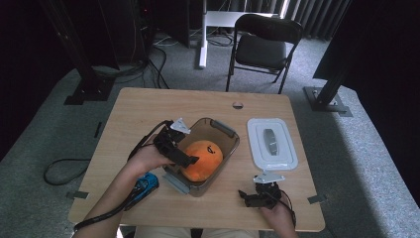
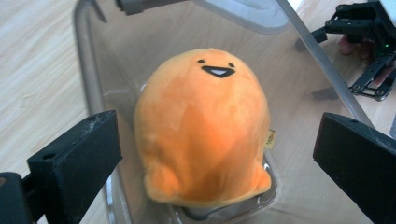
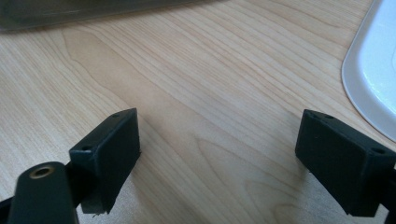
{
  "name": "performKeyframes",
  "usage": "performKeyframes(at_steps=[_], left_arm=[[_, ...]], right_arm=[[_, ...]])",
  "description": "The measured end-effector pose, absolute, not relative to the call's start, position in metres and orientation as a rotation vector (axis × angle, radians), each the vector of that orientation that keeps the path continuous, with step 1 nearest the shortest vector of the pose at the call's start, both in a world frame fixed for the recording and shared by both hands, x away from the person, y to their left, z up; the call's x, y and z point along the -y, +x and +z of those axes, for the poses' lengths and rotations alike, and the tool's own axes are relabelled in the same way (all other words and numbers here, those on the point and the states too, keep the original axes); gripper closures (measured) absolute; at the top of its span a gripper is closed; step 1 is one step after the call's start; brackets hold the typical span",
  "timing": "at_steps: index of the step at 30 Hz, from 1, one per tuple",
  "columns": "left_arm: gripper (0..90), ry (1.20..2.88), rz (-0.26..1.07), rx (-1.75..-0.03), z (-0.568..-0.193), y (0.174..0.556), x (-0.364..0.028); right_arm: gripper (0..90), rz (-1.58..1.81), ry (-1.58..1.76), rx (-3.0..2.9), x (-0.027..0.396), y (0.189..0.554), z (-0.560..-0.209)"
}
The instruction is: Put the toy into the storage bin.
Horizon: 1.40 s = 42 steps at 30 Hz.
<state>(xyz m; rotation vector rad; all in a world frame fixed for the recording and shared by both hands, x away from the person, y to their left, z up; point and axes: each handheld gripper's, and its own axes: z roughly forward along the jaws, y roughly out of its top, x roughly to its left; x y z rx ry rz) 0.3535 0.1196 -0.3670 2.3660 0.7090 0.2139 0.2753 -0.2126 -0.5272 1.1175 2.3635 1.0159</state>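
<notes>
An orange plush toy (image 1: 203, 157) (image 2: 205, 126) with a small black face sits inside a clear plastic container (image 1: 223, 128) (image 2: 88, 79) at the middle of the wooden table. My left gripper (image 1: 190, 159) (image 2: 217, 158) hangs over the container's near-left end. It is open, with one jaw on each side of the plush and neither touching it. My right gripper (image 1: 246, 196) (image 3: 229, 158) rests near the table's front right edge. It is open over bare wood with nothing between its jaws. It also appears in the left gripper view (image 2: 364, 46).
A white container lid (image 1: 271, 144) (image 3: 373, 79) lies flat to the right of the container, just beyond my right gripper. A blue object (image 1: 146, 183) sits by the left forearm. A black chair (image 1: 265, 47) stands behind the table.
</notes>
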Motion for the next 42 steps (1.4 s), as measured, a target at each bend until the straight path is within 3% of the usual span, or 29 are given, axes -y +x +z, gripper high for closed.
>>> performKeyframes(at_steps=[23,42], left_arm=[[1.9,2.291,0.258,-0.746,-0.369,0.325,-0.176],[1.9,2.294,0.278,-0.81,-0.399,0.31,-0.209]], right_arm=[[13.4,1.015,1.117,-2.364,0.213,0.275,-0.527],[13.4,1.015,1.118,-2.364,0.213,0.275,-0.527]])
